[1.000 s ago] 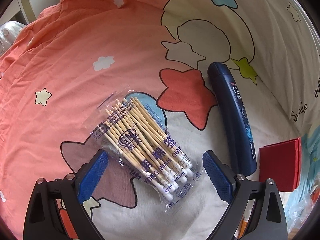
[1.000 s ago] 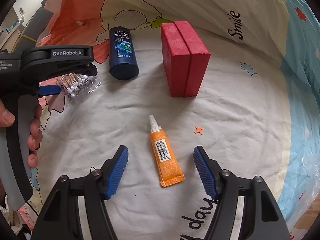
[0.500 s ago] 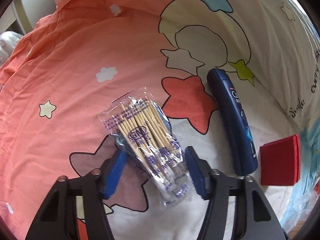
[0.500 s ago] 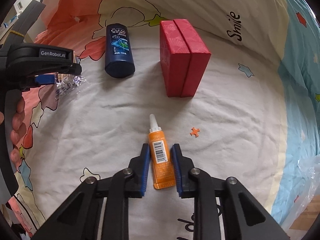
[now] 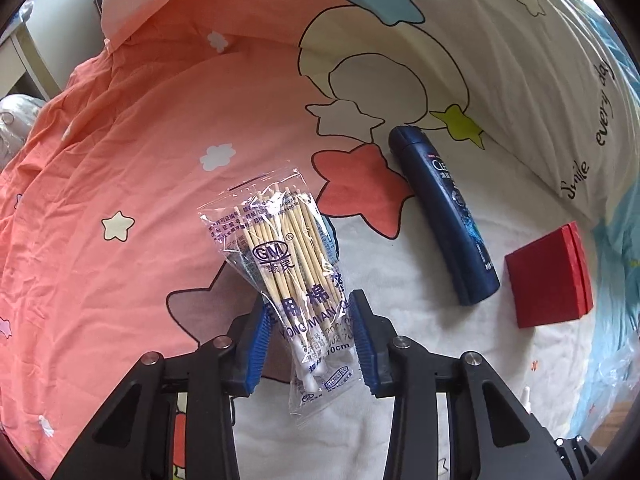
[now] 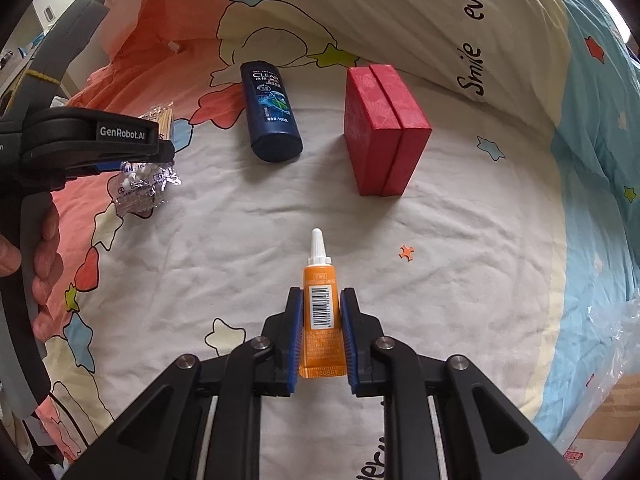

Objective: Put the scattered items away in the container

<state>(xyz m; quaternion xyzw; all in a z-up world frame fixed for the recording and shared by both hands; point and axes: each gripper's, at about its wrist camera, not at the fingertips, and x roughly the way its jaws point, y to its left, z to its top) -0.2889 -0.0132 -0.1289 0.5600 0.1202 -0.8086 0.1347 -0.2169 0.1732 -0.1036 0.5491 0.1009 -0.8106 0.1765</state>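
The left claw (image 5: 312, 340) is clamped on a clear packet of cotton swabs (image 5: 288, 264) — its blue pads press the lower, cotton-tipped end from both sides, and its jaws have just been closing onto it. The packet sticks out forward past the pads, wooden sticks fanned inside the crinkled wrapper, above the bed cover (image 5: 120, 200), a quilt printed with stars in coral, cream and blue. In the right wrist view the same claw shows from the side at the left edge, a hand (image 6: 44, 264) around its grey handle, with the packet's end hanging out under the black finger.

The right claw (image 6: 320, 336) is clamped on a small orange tube (image 6: 322, 320). The pads grip the tube's body on either side of the barcode, the white nozzle points away from the camera, and the flat crimped end lies back between the fingers.

Two things lie on the cream part of the cover. A dark blue shampoo bottle (image 6: 270, 112) lies on its side, cap end toward the camera in the right wrist view. Beside it, apart from it, stands a red box (image 6: 384, 128) with a seam down its top. A crumpled clear plastic bag (image 6: 608, 344) shows at the right edge of the bed.
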